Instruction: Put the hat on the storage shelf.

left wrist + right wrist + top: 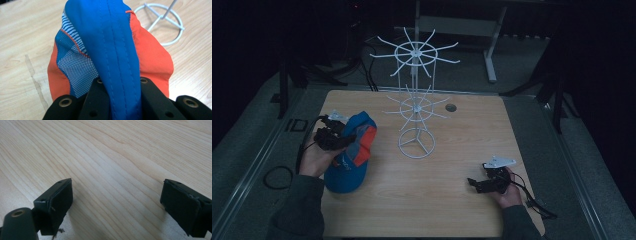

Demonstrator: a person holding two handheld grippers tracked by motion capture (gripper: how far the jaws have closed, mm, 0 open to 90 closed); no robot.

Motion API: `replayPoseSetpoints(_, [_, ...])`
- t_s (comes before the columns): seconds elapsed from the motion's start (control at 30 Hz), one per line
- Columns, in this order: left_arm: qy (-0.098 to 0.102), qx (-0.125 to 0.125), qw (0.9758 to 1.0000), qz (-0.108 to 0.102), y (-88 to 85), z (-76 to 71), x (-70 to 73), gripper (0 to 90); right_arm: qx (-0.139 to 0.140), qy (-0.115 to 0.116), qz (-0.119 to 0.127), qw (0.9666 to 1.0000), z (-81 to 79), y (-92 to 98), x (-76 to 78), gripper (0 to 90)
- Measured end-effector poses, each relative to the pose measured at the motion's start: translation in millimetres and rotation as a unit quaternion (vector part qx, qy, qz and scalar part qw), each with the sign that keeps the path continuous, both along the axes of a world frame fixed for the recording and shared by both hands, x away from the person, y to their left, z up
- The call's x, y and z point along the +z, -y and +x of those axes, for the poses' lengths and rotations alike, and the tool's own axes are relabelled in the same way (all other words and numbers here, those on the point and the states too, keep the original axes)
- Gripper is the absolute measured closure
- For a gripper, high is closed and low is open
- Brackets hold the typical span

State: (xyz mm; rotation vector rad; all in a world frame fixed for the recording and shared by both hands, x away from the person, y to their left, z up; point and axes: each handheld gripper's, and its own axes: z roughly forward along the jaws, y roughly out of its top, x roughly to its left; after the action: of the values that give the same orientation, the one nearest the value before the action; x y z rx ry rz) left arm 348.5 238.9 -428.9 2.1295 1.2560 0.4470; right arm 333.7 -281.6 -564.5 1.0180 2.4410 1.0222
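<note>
One cap (348,159), blue with orange and mesh panels, is noted at the left of the tabletop (437,200), held by the left gripper (331,138), whose jaws are closed on a fold of the blue crown fabric, as confirmed in the left gripper view (117,75). The long axis of the cap is seen to run from the near edge away toward the far side, with its lower end close to or on the tabletop; contact there cannot be told. One white wire rack (416,95), with two tiers of radiating prongs and a ring base, is found to the right of the cap and beyond it, nearer the left hand than the right. One right gripper (484,184) is recorded near the right front corner, jaws apart and empty, well apart from the cap. Two grippers are counted in all.
</note>
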Motion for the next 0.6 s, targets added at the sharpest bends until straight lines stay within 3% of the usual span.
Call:
replayPoseSetpoints(0.2, [0.03, 0.012, 0.9991, -0.026, -5.1, -3.4, 9.3, 88.1, 0.0, 0.0, 0.0, 1.0, 0.0, 0.0, 0.0, 10.7])
replayPoseSetpoints(0.6, [0.063, 0.022, 0.997, -0.039, -9.8, -7.2, 23.8, 88.0, 0.0, 0.0, 0.0, 1.0, 0.0, 0.0, 0.1, 10.7])
